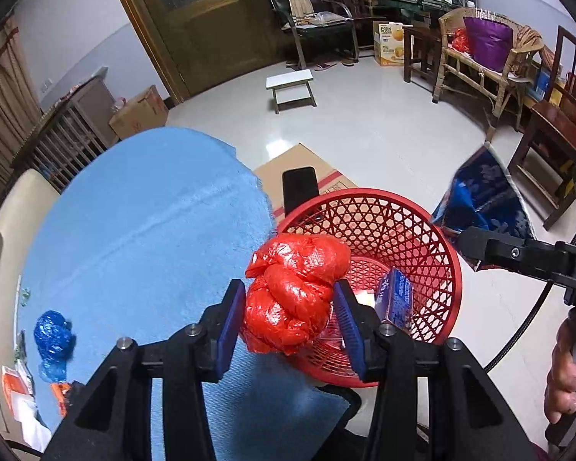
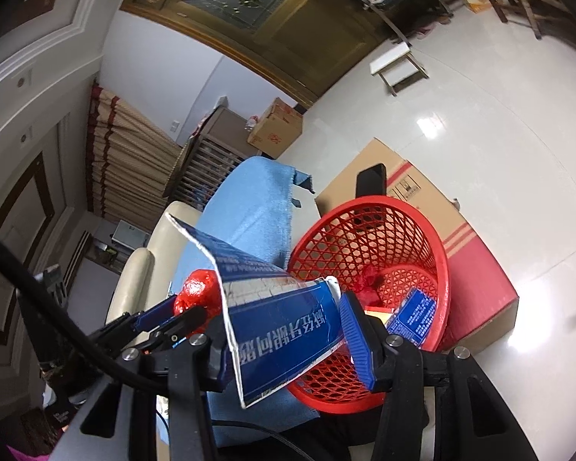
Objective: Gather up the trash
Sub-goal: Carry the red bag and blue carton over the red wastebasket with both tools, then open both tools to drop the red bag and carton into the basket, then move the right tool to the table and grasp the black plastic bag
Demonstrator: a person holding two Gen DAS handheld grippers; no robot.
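1. The left claw (image 1: 288,319) is tilting steeply downward, its pads clamping a knotted red plastic bag (image 1: 293,296) at the near rim of the red basket (image 1: 437,238).
2. The right claw (image 2: 284,338) is angling gently down, gripping a flattened blue carton (image 2: 284,322), the basket just beyond its fingers.
3. A small blue box (image 1: 395,296) is lying inside the basket.

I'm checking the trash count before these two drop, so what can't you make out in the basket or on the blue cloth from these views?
- Basket floor: left wrist view, partly hidden by the red bag and the left hand-held gripper; right wrist view, by the blue carton.
- Small box in the basket: print too small to read.
- Blue cloth left edge: the scraps by the blue bag are cut off by the fisheye rim.
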